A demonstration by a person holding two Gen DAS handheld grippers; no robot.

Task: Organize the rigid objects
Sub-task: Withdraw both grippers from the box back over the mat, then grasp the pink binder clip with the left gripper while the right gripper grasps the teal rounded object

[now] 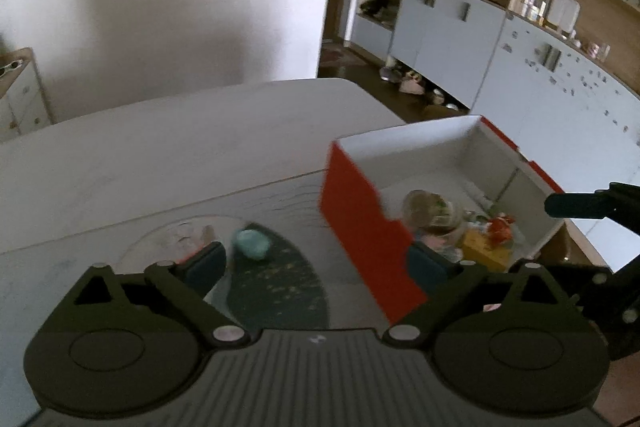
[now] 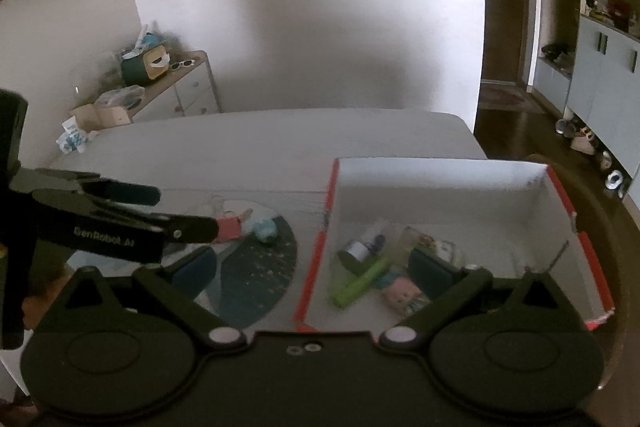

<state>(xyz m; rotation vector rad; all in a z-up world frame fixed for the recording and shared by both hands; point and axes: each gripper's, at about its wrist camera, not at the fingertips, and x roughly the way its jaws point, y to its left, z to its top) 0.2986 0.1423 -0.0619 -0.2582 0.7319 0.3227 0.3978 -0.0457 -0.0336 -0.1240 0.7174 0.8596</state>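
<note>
A red box with a white inside [image 1: 360, 227] [image 2: 440, 187] stands on the right of the table. In it lie a green tube [image 2: 360, 283], a small silver-capped bottle [image 2: 358, 249], a pink toy [image 2: 400, 293], a yellow item [image 1: 486, 247] and a glass jar [image 1: 428, 213]. A small teal object [image 1: 252, 244] [image 2: 266, 229] and a pink item [image 2: 230, 227] lie on a round dark mat [image 1: 280, 291] [image 2: 256, 267] left of the box. My left gripper [image 1: 316, 267] [image 2: 168, 211] is open over the mat, beside the pink item. My right gripper [image 2: 314, 269] is open above the box's left wall, holding nothing.
The white table [image 1: 160, 155] [image 2: 260, 135] ends just beyond the box on the right, with dark floor below. A low dresser [image 2: 176, 87] with clutter stands at the back left. Pale cabinets [image 1: 540, 79] and shoes [image 2: 580, 141] line the right wall.
</note>
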